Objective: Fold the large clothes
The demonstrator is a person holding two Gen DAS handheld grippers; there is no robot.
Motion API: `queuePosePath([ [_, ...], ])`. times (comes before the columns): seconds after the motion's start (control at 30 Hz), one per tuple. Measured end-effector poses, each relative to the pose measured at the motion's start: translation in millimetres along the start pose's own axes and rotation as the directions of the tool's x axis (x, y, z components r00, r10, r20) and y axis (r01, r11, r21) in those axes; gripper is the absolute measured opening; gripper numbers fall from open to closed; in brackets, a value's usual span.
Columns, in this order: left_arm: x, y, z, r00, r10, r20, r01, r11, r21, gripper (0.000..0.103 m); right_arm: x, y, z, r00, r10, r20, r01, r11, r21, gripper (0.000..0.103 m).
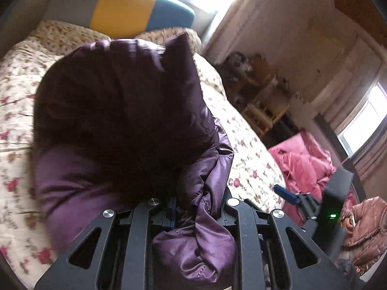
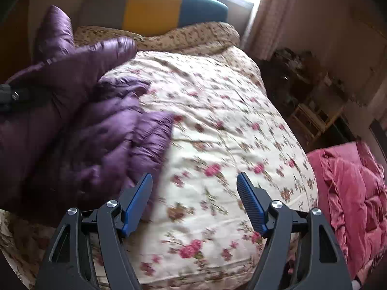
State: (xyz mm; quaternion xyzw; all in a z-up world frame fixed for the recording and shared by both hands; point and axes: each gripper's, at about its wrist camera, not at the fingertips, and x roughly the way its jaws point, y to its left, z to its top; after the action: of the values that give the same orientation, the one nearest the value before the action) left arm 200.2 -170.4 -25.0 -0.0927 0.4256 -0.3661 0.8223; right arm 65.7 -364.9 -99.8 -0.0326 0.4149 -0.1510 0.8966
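A purple puffer jacket (image 1: 116, 111) lies on the floral bedspread (image 1: 244, 145). My left gripper (image 1: 193, 207) is shut on a bunch of its fabric, which bulges between the jaws and hides the fingertips; part of the jacket is lifted toward the camera. In the right wrist view the jacket (image 2: 79, 125) sits at the left of the bed, one part raised, with the left gripper's body (image 2: 9, 96) at the left edge. My right gripper (image 2: 194, 193) is open and empty above the bedspread (image 2: 217, 120), just right of the jacket. It also shows in the left wrist view (image 1: 290, 197).
A pink quilted garment (image 2: 350, 188) lies off the bed's right side, with a brown jacket (image 1: 362, 229) nearby. A grey, yellow and teal headboard (image 2: 154, 12) stands at the far end. Wooden chairs and clutter (image 2: 312, 116) stand by the right wall.
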Motion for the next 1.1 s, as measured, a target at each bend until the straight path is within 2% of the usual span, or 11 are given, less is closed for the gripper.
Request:
queuePosePath([
  [0.13, 36.7, -13.4, -5.7, 0.998, 0.023, -0.064, -0.021, 0.999, 0.028, 0.02, 10.9, -15.8, -10.4, 0.999, -0.003, -0.04, 0.004, 1.0, 0.031, 0.072],
  [0.27, 42.7, -20.5, -10.6, 0.997, 0.035, -0.074, -0.032, 0.999, 0.044, 0.021, 16.2, -15.5, -14.3, 0.998, 0.01, -0.065, -0.006, 0.999, 0.051, 0.072],
  [0.37, 32.5, -26.0, -6.0, 0.998, -0.006, -0.064, 0.007, 1.0, 0.025, 0.044, 14.5, -12.5, -15.0, 0.997, 0.021, -0.072, -0.017, 0.998, 0.055, 0.074],
  [0.4, 26.7, -24.6, -5.2, 0.998, -0.029, -0.055, 0.03, 0.999, 0.015, 0.059, 12.3, -10.2, -15.4, 0.997, 0.021, -0.069, -0.017, 0.999, 0.052, 0.075],
  [0.43, 17.7, -25.6, -4.6, 0.999, -0.04, -0.036, 0.041, 0.999, 0.015, 0.063, 11.4, -6.7, -15.1, 0.998, 0.02, -0.067, -0.017, 0.999, 0.046, 0.076],
  [0.6, -23.2, -25.5, -3.5, 0.996, -0.088, 0.026, 0.087, 0.995, 0.037, 0.066, -5.3, 11.8, -14.8, 0.998, 0.018, -0.057, -0.018, 1.0, -0.005, 0.078],
  [0.77, -69.5, -16.1, -3.9, 0.986, -0.129, 0.11, 0.126, 0.992, 0.028, 0.066, -40.5, 31.1, -10.7, 0.999, 0.038, -0.005, -0.038, 0.996, -0.079, 0.084],
  [0.87, -95.0, 11.1, -6.1, 0.984, -0.08, 0.159, 0.085, 0.996, -0.02, 0.069, -63.9, 40.5, -6.2, 0.997, 0.073, 0.034, -0.07, 0.992, -0.104, 0.086],
  [0.9, -101.6, 27.1, -8.5, 0.985, -0.029, 0.169, 0.038, 0.998, -0.052, 0.069, -74.1, 45.6, -3.4, 0.995, 0.089, 0.053, -0.083, 0.99, -0.117, 0.086],
  [1.1, -116.0, 95.1, -36.6, 0.975, 0.174, 0.141, -0.149, 0.974, -0.17, 0.069, -112.6, 75.6, 16.8, 0.978, 0.154, 0.143, -0.127, 0.974, -0.186, 0.085],
])
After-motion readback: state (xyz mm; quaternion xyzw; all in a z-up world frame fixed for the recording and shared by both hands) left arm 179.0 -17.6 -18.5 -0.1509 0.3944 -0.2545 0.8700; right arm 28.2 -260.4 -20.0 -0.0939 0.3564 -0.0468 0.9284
